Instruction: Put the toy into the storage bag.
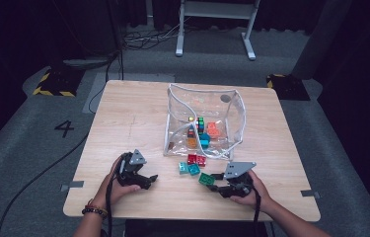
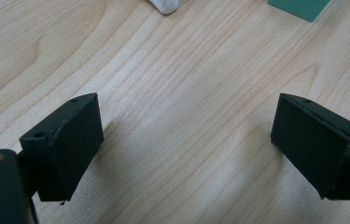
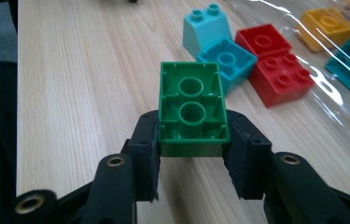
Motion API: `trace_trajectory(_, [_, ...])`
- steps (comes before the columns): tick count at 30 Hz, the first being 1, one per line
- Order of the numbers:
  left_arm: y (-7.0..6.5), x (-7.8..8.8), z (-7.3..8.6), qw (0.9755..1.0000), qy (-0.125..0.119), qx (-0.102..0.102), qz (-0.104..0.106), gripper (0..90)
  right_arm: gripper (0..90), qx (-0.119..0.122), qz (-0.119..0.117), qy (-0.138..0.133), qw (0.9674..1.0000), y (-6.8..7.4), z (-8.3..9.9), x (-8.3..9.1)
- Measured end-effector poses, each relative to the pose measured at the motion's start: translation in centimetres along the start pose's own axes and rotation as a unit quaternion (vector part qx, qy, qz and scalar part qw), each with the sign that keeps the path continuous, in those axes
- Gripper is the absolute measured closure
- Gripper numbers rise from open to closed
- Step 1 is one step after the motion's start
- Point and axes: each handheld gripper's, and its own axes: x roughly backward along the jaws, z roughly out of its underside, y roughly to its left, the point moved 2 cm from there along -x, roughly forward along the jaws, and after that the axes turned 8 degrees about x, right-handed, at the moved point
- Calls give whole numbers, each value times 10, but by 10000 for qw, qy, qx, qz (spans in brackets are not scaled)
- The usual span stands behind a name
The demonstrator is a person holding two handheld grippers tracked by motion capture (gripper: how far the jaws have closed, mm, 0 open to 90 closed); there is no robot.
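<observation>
My right gripper (image 3: 191,147) is shut on a green brick (image 3: 191,105), held just above the table with its hollow underside facing the camera. In the high view that green brick (image 1: 205,178) sits at the tip of the right gripper (image 1: 215,181), near the front edge. Two turquoise bricks (image 3: 219,46) and two red bricks (image 3: 275,70) lie beyond it. My left gripper (image 2: 186,140) stands open over bare wood, nothing between its jaws; in the high view the left gripper (image 1: 149,180) rests at the front left.
A clear plastic bag (image 1: 204,123) lies open in the middle of the wooden table (image 1: 133,113), with several coloured bricks inside. Yellow and teal bricks (image 3: 336,28) show through its plastic. A white table frame (image 1: 217,19) stands on the floor beyond.
</observation>
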Motion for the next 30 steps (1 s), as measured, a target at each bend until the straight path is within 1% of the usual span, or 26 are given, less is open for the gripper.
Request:
trace_trajectory(1, [0,0,0,10000,-7,-3,-13,94,592,57,7,25,10000,-1,2,4])
trace_trajectory(3, [0,0,0,10000,-5,2,-6,94,592,64,78,66,9999,-5,7,13])
trace_trajectory(4, [0,0,0,10000,-11,-1,-14,94,592,73,99,46,9999,-7,10,17])
trace_trajectory(5, [0,0,0,10000,-3,-1,-6,94,592,70,86,45,9999,-10,12,21])
trace_trajectory(6, [0,0,0,10000,-7,-6,-16,94,592,46,59,57,10000,-13,15,26])
trace_trajectory(7, [0,0,0,10000,-2,0,-5,94,592,2,123,58,9999,-16,17,30])
trace_trajectory(8, [0,0,0,10000,-6,-9,-4,94,592,-37,110,59,9999,-19,19,34])
trace_trajectory(10, [0,0,0,10000,-12,-16,-28,94,592,-133,211,27,9997,-24,23,41])
trace_trajectory(13, [-1,0,0,10000,-9,30,24,94,592,-257,332,-14,9991,-31,26,49])
trace_trajectory(14, [0,0,0,10000,-28,-22,-4,94,592,-265,336,-25,9991,-33,26,52])
trace_trajectory(15, [0,0,0,10000,-24,-17,-19,95,592,-238,364,-28,9991,-35,27,54])
trace_trajectory(16, [-1,0,0,10000,-23,33,31,95,592,-265,403,-1,9988,-36,28,56])
trace_trajectory(17, [-1,0,1,10000,-7,33,50,95,592,-235,453,-8,9987,-38,29,58])
trace_trajectory(19, [-1,0,0,10000,-8,33,47,95,592,-270,510,-20,9983,-43,32,63])
trace_trajectory(21, [-1,0,0,10000,-25,24,14,94,592,-310,609,-55,9976,-47,34,68])
trace_trajectory(24, [0,0,0,10000,-27,13,-4,95,592,-320,741,-19,9967,-55,39,75])
trace_trajectory(25, [-1,0,0,10000,-22,26,15,95,592,-354,825,-25,9960,-58,41,78])
trace_trajectory(28, [0,0,0,10000,-8,12,5,94,592,-447,968,-85,9943,-67,45,86])
trace_trajectory(30, [0,0,0,10000,-20,7,-11,94,592,-552,1067,-151,9926,-73,47,92])
